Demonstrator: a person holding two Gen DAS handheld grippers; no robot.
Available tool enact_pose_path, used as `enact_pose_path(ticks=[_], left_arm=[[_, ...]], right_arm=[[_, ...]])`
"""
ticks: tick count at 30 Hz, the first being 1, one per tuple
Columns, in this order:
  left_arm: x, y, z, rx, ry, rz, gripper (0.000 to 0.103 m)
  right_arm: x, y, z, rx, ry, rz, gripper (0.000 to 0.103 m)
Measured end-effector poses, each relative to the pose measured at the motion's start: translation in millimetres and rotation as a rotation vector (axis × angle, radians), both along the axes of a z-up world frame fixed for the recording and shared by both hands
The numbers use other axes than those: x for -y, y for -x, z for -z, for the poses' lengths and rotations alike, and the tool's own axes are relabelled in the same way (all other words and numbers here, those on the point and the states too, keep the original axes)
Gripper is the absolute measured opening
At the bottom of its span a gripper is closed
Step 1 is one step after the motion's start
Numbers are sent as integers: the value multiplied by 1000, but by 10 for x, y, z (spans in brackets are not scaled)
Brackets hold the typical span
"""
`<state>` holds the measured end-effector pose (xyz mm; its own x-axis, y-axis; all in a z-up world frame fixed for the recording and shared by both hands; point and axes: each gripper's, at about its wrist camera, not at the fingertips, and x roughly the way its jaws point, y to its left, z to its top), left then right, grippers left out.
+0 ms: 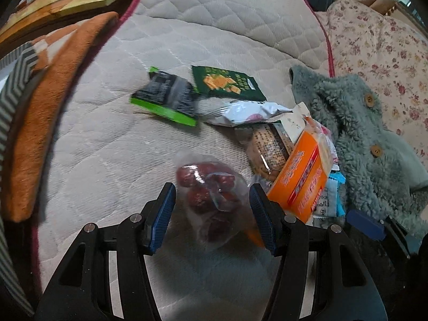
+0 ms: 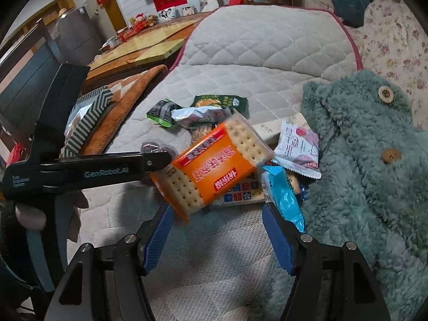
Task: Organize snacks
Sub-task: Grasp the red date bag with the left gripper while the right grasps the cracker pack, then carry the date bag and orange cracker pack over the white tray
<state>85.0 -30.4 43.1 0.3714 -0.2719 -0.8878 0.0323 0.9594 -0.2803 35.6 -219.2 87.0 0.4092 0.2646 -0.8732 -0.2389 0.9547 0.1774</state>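
Snack packets lie scattered on a quilted beige cushion (image 1: 187, 40), seen from two cameras on hand-held grippers pointing steeply down. Between the spread blue pads of the left gripper (image 1: 212, 195) sits a clear bag of red dates (image 1: 211, 195), resting on the cushion; the pads stand apart from the bag on both sides, so nothing is grasped. Just right of it leans an orange cracker pack (image 1: 302, 176), with a green-edged dark packet (image 1: 165, 96), a dark green cracker bag (image 1: 227, 83) and a silver pouch (image 1: 240, 111) farther up. The right gripper (image 2: 216, 214) hovers released just below the orange cracker pack, its fingers wide and empty, a light blue wrapper (image 2: 283, 195) beside its right finger. A teal fleece garment (image 2: 361, 174) with wooden buttons lies to the right
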Motion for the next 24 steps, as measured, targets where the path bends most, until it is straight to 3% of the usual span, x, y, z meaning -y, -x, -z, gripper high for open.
enact_pose_path(ticks=[6,8,14,21,24], left_arm=[[30,-90,115,-29,8,-4,56],[-23,-83,111,-30,19,-15,46],[-164,88,42,-10,10,-23,32],[-348,363,-2,10,-33,-35,31],[-387,444,8,17,-52,-39,30]], right_arm=[[40,-22,60,-19,-1,13,67],[43,-27,74,-22,-4,16,67],[-37,-31,164,-51,-6,4,67],[-125,-35,376,-74,92,-21,67],[-56,-99,496,-98,73,-9,67]])
